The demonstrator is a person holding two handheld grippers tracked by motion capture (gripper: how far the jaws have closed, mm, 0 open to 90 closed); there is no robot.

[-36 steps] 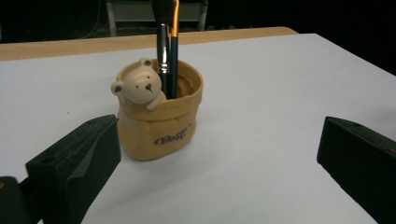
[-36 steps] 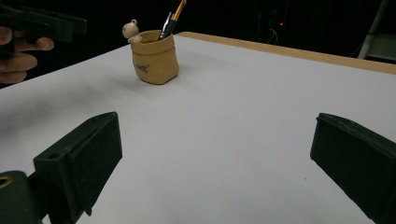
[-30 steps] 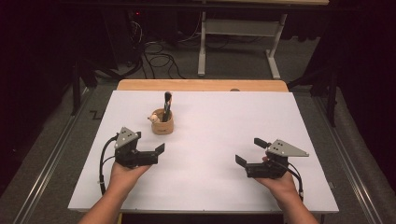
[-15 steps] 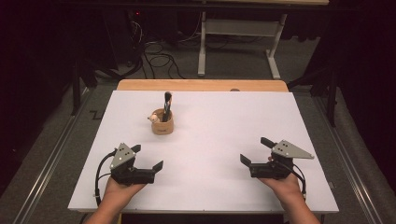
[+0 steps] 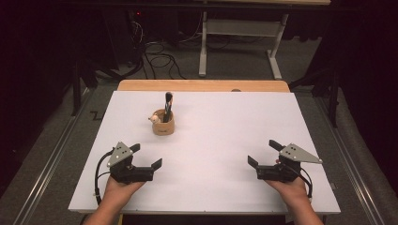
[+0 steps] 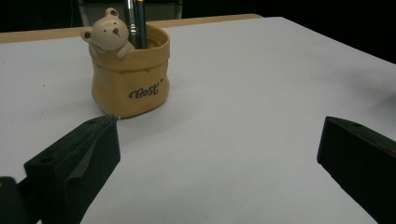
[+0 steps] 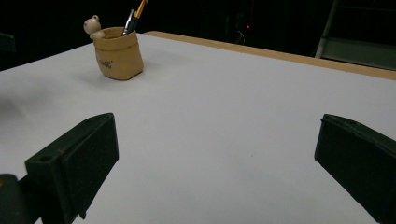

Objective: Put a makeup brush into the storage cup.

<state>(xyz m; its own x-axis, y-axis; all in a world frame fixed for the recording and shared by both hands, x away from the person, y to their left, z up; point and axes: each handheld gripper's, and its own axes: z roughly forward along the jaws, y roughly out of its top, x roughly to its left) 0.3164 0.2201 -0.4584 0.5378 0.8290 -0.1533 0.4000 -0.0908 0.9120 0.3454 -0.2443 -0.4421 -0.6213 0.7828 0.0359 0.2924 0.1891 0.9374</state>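
Pens (image 5: 167, 106) stand in a soft tan, bear-trimmed sack-shaped holder (image 5: 164, 126).

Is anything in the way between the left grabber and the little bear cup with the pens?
No, nothing visible is. Bare white table lies between the open left gripper and the bear cup, whose pens stand upright inside it.

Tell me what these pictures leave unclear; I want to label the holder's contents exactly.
- Pens in the pen holder: left gripper view, tops cut off by the upper edge, lower parts hidden by the holder's wall.
- Their count: high view, too small.
- Lettering on the holder: right gripper view, too small.
- Bear figure: high view, too small for detail.
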